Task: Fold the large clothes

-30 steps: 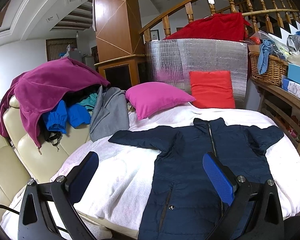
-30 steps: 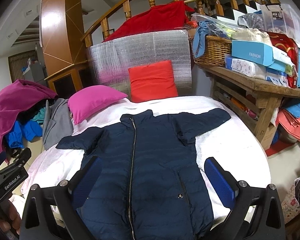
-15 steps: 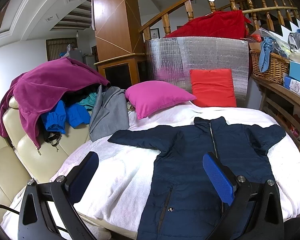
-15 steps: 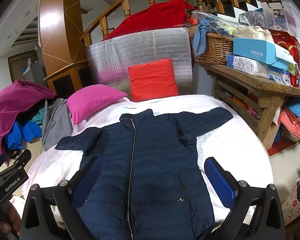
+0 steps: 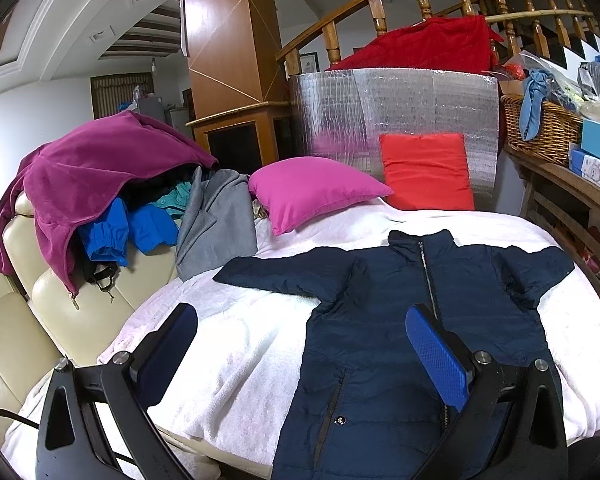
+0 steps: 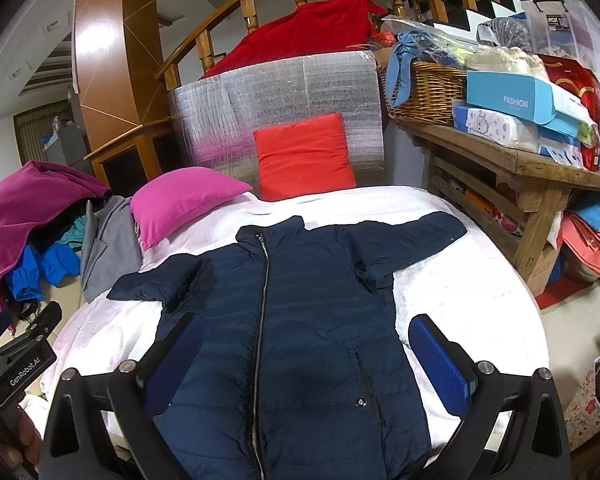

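Drifting only slightly over the last second, both grippers stay wide apart and empty; the navy jacket (image 6: 284, 320) lies flat, zipped, sleeves spread, between the right gripper (image 6: 306, 360) jaws and under the left gripper (image 5: 300, 352) right jaw (folding not yet begun).

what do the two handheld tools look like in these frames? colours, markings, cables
Both match: black angular frames, silver screw heads, and two fingers faced with blue textured pads. Left tool has a thin black cable trailing at its lower left. Right tool shows no cable. In the right wrist view, the left tool's black body carries white "GenRobot.AI" lettering.
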`<action>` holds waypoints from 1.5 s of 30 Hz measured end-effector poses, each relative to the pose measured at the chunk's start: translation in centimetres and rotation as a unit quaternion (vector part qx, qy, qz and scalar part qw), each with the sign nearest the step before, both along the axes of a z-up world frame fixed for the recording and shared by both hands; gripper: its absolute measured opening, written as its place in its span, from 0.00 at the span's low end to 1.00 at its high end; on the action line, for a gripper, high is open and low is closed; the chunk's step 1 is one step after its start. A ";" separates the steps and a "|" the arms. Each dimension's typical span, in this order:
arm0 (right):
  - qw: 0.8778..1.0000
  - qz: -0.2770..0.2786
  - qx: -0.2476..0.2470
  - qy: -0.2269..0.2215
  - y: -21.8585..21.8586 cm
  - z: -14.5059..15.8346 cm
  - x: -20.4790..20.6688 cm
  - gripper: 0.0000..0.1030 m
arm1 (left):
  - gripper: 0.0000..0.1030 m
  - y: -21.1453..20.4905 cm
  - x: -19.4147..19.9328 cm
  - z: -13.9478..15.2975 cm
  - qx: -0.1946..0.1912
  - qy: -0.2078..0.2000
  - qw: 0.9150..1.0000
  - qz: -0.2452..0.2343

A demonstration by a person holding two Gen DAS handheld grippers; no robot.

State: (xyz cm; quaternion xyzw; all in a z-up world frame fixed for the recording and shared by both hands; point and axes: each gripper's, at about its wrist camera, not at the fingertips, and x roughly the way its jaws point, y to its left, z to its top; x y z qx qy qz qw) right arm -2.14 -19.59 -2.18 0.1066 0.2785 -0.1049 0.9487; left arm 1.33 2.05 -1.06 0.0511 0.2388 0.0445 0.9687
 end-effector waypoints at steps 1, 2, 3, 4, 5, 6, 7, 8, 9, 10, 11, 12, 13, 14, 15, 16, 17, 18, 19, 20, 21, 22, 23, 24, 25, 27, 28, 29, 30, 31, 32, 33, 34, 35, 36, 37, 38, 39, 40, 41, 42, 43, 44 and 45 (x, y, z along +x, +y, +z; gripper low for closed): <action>1.000 0.000 0.000 0.001 0.0 0.0 0.1 1.00 | 1.00 0.0 0.1 0.0 0.000 0.001 1.000 0.000; 1.000 0.000 -0.001 0.002 -0.1 -0.1 0.1 1.00 | 1.00 -0.1 0.1 0.0 0.000 0.001 1.000 0.000; 1.000 0.000 -0.005 0.004 -0.1 -0.2 0.2 1.00 | 1.00 -0.1 0.2 -0.1 0.000 0.002 1.000 0.000; 1.000 -0.001 -0.005 0.004 -0.1 -0.2 0.3 1.00 | 1.00 -0.1 0.2 -0.1 0.001 0.002 1.000 0.000; 1.000 -0.001 -0.005 0.004 -0.2 -0.2 0.3 1.00 | 1.00 -0.1 0.3 -0.2 0.001 0.003 1.000 0.001; 1.000 -0.001 -0.007 0.004 -0.2 -0.2 0.4 1.00 | 1.00 -0.1 0.3 -0.2 0.000 0.003 1.000 0.001; 1.000 -0.001 -0.006 0.005 -0.3 -0.3 0.5 1.00 | 1.00 -0.1 0.4 -0.2 0.000 0.003 1.000 0.001; 1.000 -0.002 -0.007 0.005 -0.3 -0.3 0.6 1.00 | 1.00 -0.1 0.5 -0.3 0.000 0.004 1.000 0.001; 1.000 -0.003 -0.008 0.006 -0.5 -0.4 0.7 1.00 | 1.00 -0.1 0.7 -0.3 0.000 0.005 1.000 0.001; 1.000 -0.003 -0.008 0.006 -0.6 -0.5 0.9 1.00 | 1.00 -0.2 0.8 -0.4 0.001 0.005 1.000 0.001; 1.000 -0.004 -0.007 0.007 -0.7 -0.6 1.1 1.00 | 1.00 -0.3 1.1 -0.5 0.001 0.007 1.000 0.000; 1.000 -0.004 -0.007 0.009 -0.9 -0.7 1.3 1.00 | 1.00 -0.3 1.4 -0.7 0.000 0.008 1.000 -0.001; 1.000 -0.005 -0.006 0.009 -1.1 -0.8 1.6 1.00 | 1.00 -0.5 2.0 -0.9 -0.002 0.011 1.000 -0.004; 1.000 -0.008 -0.006 0.008 -1.5 -1.0 2.1 1.00 | 1.00 -0.6 2.6 -1.3 -0.004 0.015 1.000 -0.006; 1.000 -0.012 -0.007 0.007 -2.0 -1.2 2.5 1.00 | 1.00 -0.8 3.4 -1.7 -0.008 0.024 1.000 -0.007; 1.000 -0.015 -0.002 0.003 -2.7 -1.5 3.2 1.00 | 1.00 -1.0 4.4 -2.3 -0.013 0.034 0.999 -0.010; 1.000 -0.016 0.003 0.004 -3.5 -1.8 3.8 1.00 | 1.00 -1.2 5.7 -3.2 -0.018 0.048 0.999 -0.016; 1.000 -0.017 0.017 -0.001 -4.7 -2.3 4.8 1.00 | 1.00 -1.6 7.2 -4.4 -0.019 0.066 0.997 -0.021; 0.999 -0.019 0.031 -0.005 -6.0 -2.8 5.5 1.00 | 1.00 -2.0 8.5 -5.5 -0.019 0.084 0.996 -0.024; 0.999 -0.020 0.049 -0.011 -7.3 -3.4 6.4 1.00 | 1.00 -2.4 10.4 -7.1 -0.020 0.113 0.993 -0.028; 0.997 -0.021 0.072 -0.016 -9.0 -4.1 7.5 1.00 | 1.00 -2.8 11.9 -8.4 -0.024 0.134 0.990 -0.032; 0.995 -0.026 0.094 -0.022 -10.9 -5.0 8.5 1.00 | 1.00 -3.1 13.4 -9.9 -0.028 0.154 0.987 -0.035; 0.993 -0.032 0.111 -0.025 -12.6 -6.0 9.6 1.00 | 1.00 -3.6 15.0 -11.5 -0.026 0.174 0.984 -0.032; 0.990 -0.045 0.130 -0.024 -14.7 -7.2 10.8 1.00 | 1.00 -4.0 16.4 -12.9 -0.021 0.190 0.981 -0.028; 0.988 -0.057 0.145 -0.023 -16.4 -8.3 11.9 1.00 | 1.00 -4.4 17.7 -14.2 -0.018 0.202 0.979 -0.028; 0.977 -0.073 0.198 -0.016 -20.3 -10.8 14.2 1.00 | 1.00 -5.2 19.4 -16.1 -0.013 0.214 0.976 -0.029; 0.969 -0.081 0.231 -0.017 -22.3 -12.1 15.2 1.00 | 1.00 -5.6 20.2 -16.9 -0.011 0.218 0.975 -0.030; 0.960 -0.088 0.264 -0.024 -23.9 -13.0 16.4 1.00 | 1.00 -5.9 20.8 -17.9 -0.012 0.221 0.975 -0.033; 0.950 -0.101 0.293 -0.023 -25.9 -14.2 17.6 0.99 | 1.00 -6.1 21.3 -18.6 -0.012 0.222 0.974 -0.037; 0.943 -0.112 0.313 -0.022 -27.5 -15.3 18.5 0.96 | 1.00 -6.4 21.8 -19.8 -0.008 0.228 0.973 -0.042; 0.935 -0.119 0.334 -0.028 -29.3 -16.1 19.5 0.94 | 1.00 -6.6 22.3 -20.7 -0.002 0.241 0.970 -0.043; 0.931 -0.126 0.343 -0.029 -30.4 -16.8 20.1 0.93 | 1.00 -6.6 22.8 -21.6 0.004 0.260 0.965 -0.042; 0.927 -0.137 0.349 -0.023 -31.7 -17.8 20.8 0.91 | 1.00 -6.7 23.3 -22.2 0.000 0.274 0.961 -0.046; 0.921 -0.151 0.358 -0.018 -33.0 -18.8 21.7 0.87 | 1.00 -6.7 23.5 -22.3 -0.004 0.272 0.961 -0.049; 0.915 -0.161 0.370 -0.015 -34.1 -19.6 22.5 0.84 | 1.00 -6.8 23.7 -22.2 -0.003 0.270 0.961 -0.051; 0.908 -0.166 0.385 -0.012 -34.9 -20.4 23.2 0.80 | 1.00 -6.9 23.9 -22.3 -0.001 0.270 0.961 -0.055; 0.902 -0.169 0.397 -0.008 -35.7 -21.1 24.1 0.76 | 1.00 -6.9 24.0 -22.3 0.000 0.270 0.961 -0.057; 0.899 -0.170 0.403 -0.002 -36.4 -21.8 25.1 0.76 | 1.00 -6.9 24.0 -22.4 -0.001 0.271 0.961 -0.057; 0.898 -0.174 0.405 0.006 -37.0 -22.5 26.0 0.75 | 1.00 -7.0 24.0 -22.5 -0.004 0.271 0.961 -0.056; 0.897 -0.182 0.404 0.012 -37.2 -23.2 26.7 0.75 | 1.00 -6.9 23.9 -22.6 -0.010 0.270 0.961 -0.053; 0.895 -0.184 0.406 0.013 -37.7 -23.5 27.5 0.75 | 1.00 -6.8 23.8 -22.6 -0.015 0.268 0.962 -0.050; 0.894 -0.185 0.408 0.021 -37.7 -23.9 28.1 0.72 | 1.00 -6.8 23.7 -22.7 -0.017 0.267 0.962 -0.049; 0.892 -0.185 0.411 0.033 -37.7 -24.5 28.9 0.57 | 1.00 -6.8 23.6 -22.8 -0.019 0.266 0.963 -0.048; 0.892 -0.185 0.411 0.037 -37.7 -24.7 29.2 0.50 | 1.00 -6.8 23.5 -22.9 -0.022 0.265 0.963 -0.046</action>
